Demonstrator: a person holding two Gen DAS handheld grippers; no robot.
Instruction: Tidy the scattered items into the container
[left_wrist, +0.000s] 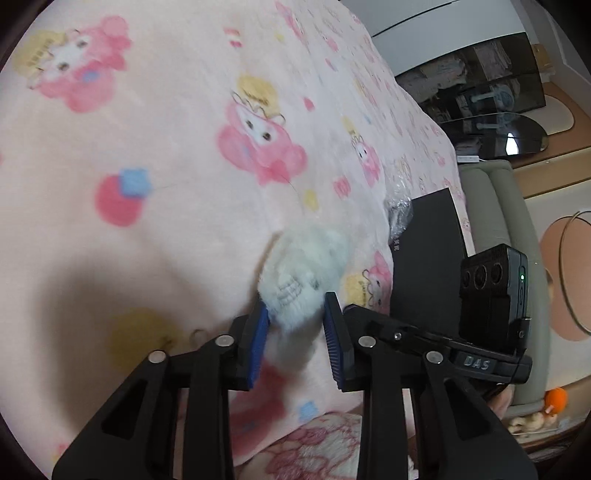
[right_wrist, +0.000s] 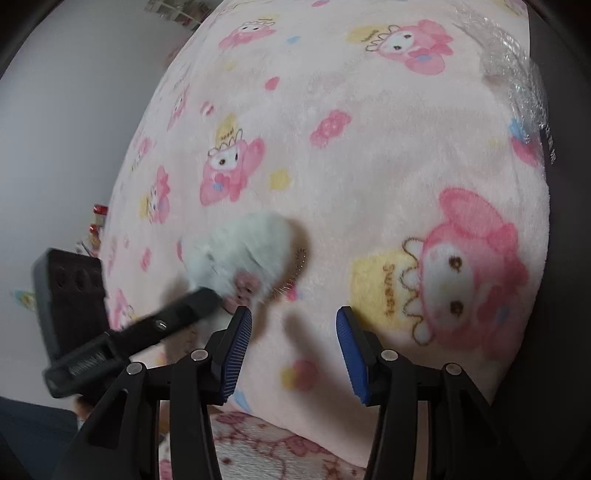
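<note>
A small white fluffy plush toy (left_wrist: 306, 266) lies on the pink cartoon-print blanket (left_wrist: 166, 147). My left gripper (left_wrist: 297, 332) has its blue pads against the toy's fur on both sides, gripping its near end. In the right wrist view the same toy (right_wrist: 240, 251) shows a pink face patch and a gold coil beside it, with the left gripper's black finger (right_wrist: 184, 310) reaching it from the left. My right gripper (right_wrist: 293, 332) hovers just right of the toy, open, with only blanket between its pads. A black box (left_wrist: 428, 258) lies at the blanket's right edge.
Crumpled clear plastic wrap (left_wrist: 399, 210) lies at the black box's far corner, seen again as wrap (right_wrist: 517, 74). A second pink-patterned cloth (left_wrist: 325, 443) lies at the near edge. Beyond the bed stand beige padding (left_wrist: 495, 206) and dark glass shelves (left_wrist: 487, 96). An orange toy (left_wrist: 556, 400) lies low right.
</note>
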